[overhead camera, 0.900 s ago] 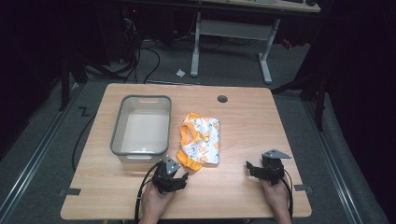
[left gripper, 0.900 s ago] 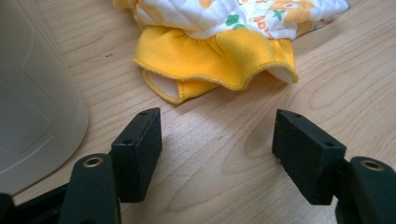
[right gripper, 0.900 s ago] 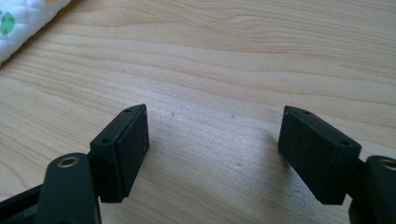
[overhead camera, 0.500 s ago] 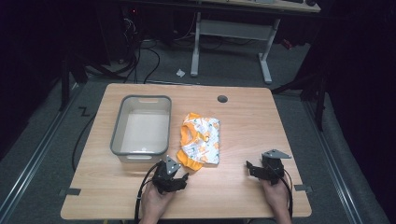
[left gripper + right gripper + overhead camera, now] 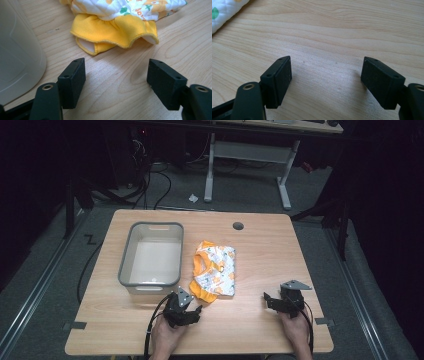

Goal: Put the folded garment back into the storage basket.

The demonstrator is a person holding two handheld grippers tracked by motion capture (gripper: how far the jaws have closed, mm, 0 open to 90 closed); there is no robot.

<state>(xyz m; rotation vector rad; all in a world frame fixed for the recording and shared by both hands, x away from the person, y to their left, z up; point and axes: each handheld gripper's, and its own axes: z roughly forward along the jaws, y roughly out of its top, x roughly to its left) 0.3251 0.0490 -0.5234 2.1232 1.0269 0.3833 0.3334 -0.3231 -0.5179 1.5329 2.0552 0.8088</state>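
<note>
On the wooden table [image 5: 260,250], the folded garment [image 5: 117,30] lies just beyond the left gripper [image 5: 116,75]; jaws wide, empty.

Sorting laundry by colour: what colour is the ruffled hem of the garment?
Yellow-orange hem, seen best in the left gripper view.
</note>
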